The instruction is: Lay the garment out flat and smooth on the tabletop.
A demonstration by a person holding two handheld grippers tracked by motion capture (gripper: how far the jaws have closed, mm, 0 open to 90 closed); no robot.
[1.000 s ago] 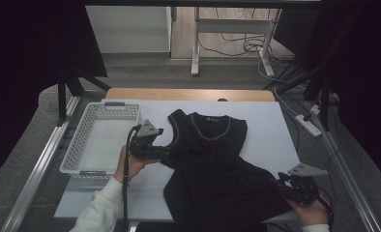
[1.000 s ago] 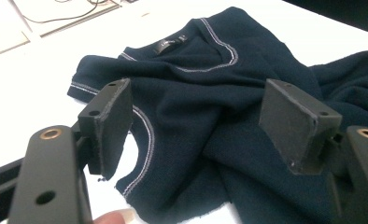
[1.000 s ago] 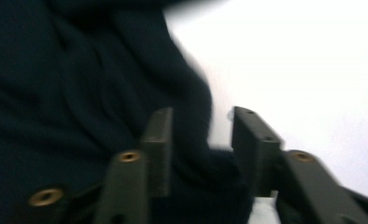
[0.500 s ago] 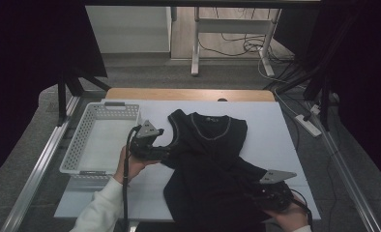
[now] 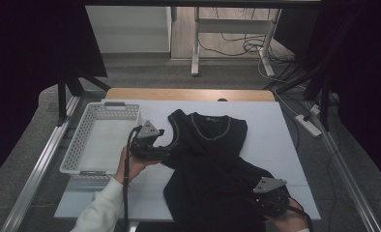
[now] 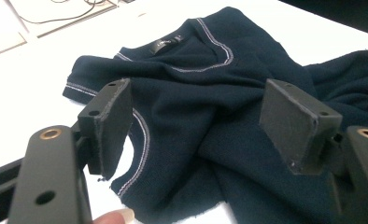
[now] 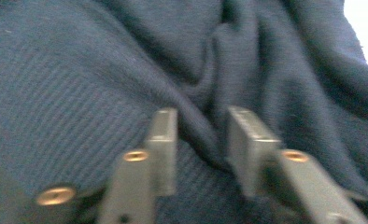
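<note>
Left claw [image 6: 196, 126] gapes wide over the navy vest [image 5: 212, 164] armhole, ready to pin it, while right claw [image 7: 201, 140], just narrowing, pinches a hem fold to lift.

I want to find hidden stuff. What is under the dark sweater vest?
The white table lies under the sweater vest and shows all round it. Whether anything else is beneath cannot be seen; the knit covers it.

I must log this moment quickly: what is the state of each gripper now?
Left gripper: open, jaws wide over the dark sleeveless top, gripping nothing.
Right gripper: jaws have just been closing on a fold of the top; grip cannot be told.
</note>
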